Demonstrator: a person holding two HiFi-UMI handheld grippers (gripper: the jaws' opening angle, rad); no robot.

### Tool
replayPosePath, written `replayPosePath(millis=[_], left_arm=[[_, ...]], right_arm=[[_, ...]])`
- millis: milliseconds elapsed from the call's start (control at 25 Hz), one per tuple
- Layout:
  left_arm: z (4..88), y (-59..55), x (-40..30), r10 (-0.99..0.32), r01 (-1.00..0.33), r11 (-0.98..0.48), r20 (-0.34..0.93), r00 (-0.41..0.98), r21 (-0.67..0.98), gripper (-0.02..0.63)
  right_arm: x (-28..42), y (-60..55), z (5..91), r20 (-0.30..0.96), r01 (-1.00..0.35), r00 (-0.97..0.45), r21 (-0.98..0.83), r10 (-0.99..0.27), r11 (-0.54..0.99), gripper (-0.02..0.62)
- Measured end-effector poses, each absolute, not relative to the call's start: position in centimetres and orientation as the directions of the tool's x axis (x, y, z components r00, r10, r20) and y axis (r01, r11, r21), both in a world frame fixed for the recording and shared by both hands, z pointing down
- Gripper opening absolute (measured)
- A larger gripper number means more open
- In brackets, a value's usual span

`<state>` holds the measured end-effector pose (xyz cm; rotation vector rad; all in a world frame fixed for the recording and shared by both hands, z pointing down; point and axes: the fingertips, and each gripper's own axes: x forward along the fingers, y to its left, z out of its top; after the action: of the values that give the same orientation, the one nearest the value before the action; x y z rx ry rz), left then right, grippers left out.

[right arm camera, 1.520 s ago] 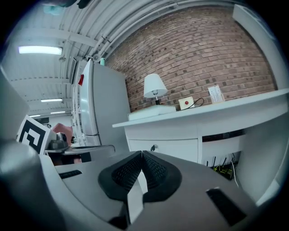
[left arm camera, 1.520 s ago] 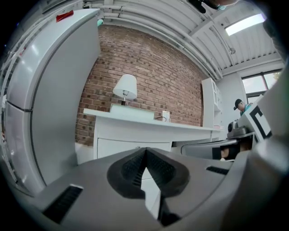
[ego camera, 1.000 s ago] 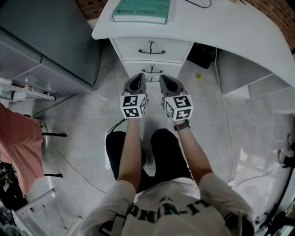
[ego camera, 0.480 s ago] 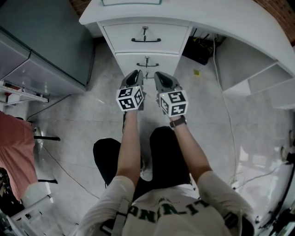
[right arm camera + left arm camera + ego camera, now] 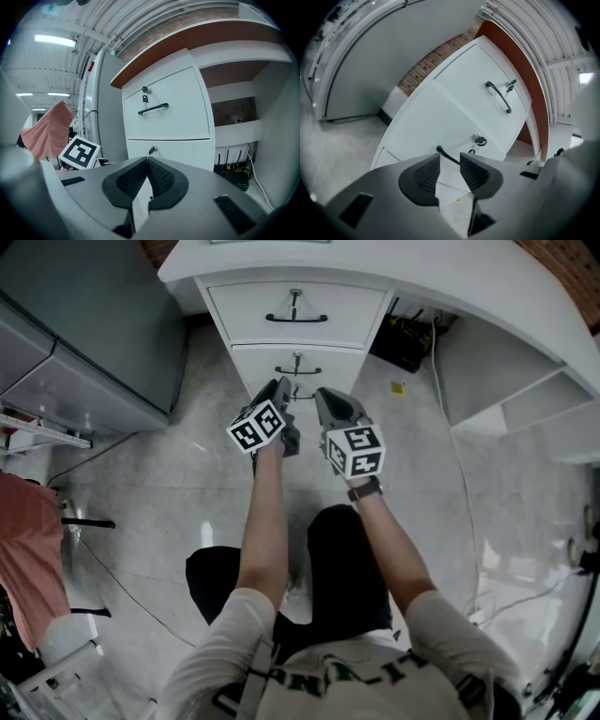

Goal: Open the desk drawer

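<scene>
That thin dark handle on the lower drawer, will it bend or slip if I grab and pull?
Likely stiff: the lower drawer handle looks like a thin dark bar, probably metal. Its smooth, narrow surface could slip. A key sticks out just above it, so the drawer may resist if locked.

Left tool (image 5: 450, 164), jaws just opening, nothing gripped; right tool (image 5: 147, 165), jaws together.
</scene>
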<state>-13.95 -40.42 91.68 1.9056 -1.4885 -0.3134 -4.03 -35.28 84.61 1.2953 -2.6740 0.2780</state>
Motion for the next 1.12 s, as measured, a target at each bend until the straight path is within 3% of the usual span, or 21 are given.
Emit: replayPosePath(millis=[400,760,1120], left_arm=[[92.4,-42.6,-13.4,-0.935,-0.472,-0.107,0.073,0.348,0.875,0.147],[92.8,-43.8,-13.5,-0.955,-0.230,-0.081,-0.010,0.295,0.970,0.146],[92.3,-44.4,-12.8,-0.956,-0.129,-0.083,-0.042,0.289,0.988,0.032]], right_arm=[[-4.2,-36.1,85.9,0.210,-0.772,-0.634,-0.110,-0.745,0.626,0.005],[-3.8,-36.9,86.4,0.216,-0.771,-0.635,-0.129,-0.741,0.623,0.005],[-3.0,-37.8,85.6,0.213,-0.786,-0.618,-0.165,-0.757,0.596,0.005]])
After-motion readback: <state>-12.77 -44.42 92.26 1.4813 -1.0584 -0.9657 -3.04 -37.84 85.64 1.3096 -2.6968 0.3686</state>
